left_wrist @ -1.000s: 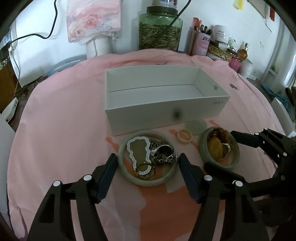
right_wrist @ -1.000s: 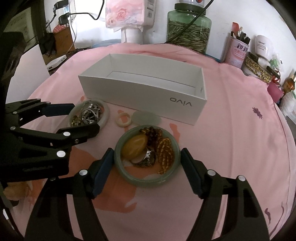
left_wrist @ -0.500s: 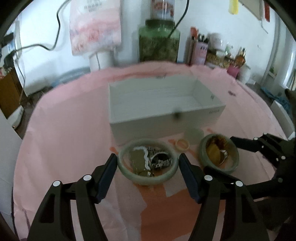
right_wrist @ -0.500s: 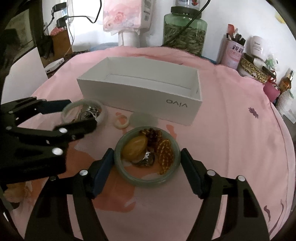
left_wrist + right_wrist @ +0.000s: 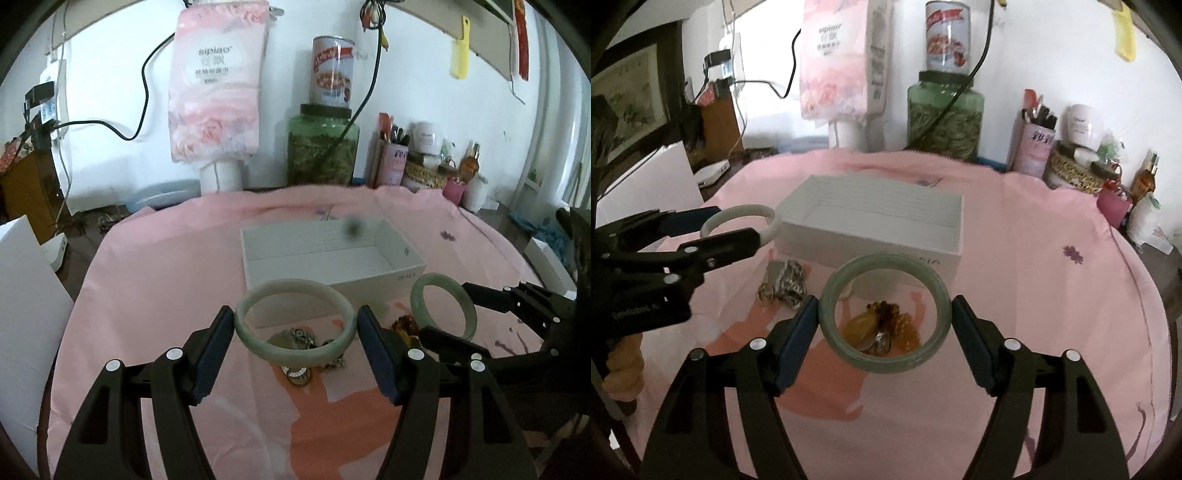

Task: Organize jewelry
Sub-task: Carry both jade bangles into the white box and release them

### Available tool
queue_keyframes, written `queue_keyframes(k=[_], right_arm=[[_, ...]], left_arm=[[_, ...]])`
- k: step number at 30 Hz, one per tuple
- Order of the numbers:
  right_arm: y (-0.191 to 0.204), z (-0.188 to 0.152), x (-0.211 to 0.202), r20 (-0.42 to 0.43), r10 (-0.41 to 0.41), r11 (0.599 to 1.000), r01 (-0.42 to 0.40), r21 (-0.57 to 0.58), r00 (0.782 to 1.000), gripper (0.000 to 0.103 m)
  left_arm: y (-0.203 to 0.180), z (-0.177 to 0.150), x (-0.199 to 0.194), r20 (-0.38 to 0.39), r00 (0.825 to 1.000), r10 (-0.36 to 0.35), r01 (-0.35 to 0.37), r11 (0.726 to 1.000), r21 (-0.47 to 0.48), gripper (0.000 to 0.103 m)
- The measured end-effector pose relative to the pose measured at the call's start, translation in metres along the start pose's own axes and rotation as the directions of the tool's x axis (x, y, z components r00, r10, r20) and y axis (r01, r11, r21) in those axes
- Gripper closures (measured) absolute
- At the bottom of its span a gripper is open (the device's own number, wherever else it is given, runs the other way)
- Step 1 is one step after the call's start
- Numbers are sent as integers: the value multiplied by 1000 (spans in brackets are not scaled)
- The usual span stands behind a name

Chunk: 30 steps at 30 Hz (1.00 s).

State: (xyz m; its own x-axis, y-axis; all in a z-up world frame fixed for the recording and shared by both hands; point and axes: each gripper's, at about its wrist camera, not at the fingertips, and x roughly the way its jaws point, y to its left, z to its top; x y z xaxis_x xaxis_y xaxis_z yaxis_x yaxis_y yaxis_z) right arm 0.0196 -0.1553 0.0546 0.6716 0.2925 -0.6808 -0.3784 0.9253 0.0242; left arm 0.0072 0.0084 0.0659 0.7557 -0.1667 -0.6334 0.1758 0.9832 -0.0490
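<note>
Jewelry lies on the pink tablecloth [image 5: 155,302] in two loose heaps: silver chains and rings [image 5: 786,282], and amber beads with an amber stone [image 5: 882,325]. At 12 o'clock from them stands the open white cardboard box [image 5: 332,258], its front lettering too blurred to read. Behind it stand a pink tissue pack [image 5: 218,85] marked "sipiao", a green glass jar [image 5: 323,147] and a printed tin [image 5: 332,70].

The left gripper [image 5: 295,328] is clamped on a pale green jade bangle [image 5: 295,350]. The right gripper [image 5: 884,325] is clamped on a darker green jade bangle [image 5: 886,363]. Both bangles are clear of the cloth. Only the right view shows a framed picture [image 5: 628,99] at 9 o'clock.
</note>
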Motion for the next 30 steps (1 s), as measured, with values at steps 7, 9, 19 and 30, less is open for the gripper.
queue_keyframes(k=[7,9,19,30], right_arm=[[-11,11,-8,42,-3,999,1,46,999,34],[-15,21,-6,42,0,998,-3,58,999,34],[-19,73,34,25,12,998,-14,61,1000,34],[-33,67,86,-72,92,990,-83,110,993,33]], left_arm=[[4,13,0,16,999,30,-30,999,-22,35],[9,22,4,0,1000,25,-25,999,-39,35],[12,59,45,-19,998,62,-64,995,-71,35],[23,47,85,-97,994,42,-49,996,-80,35]])
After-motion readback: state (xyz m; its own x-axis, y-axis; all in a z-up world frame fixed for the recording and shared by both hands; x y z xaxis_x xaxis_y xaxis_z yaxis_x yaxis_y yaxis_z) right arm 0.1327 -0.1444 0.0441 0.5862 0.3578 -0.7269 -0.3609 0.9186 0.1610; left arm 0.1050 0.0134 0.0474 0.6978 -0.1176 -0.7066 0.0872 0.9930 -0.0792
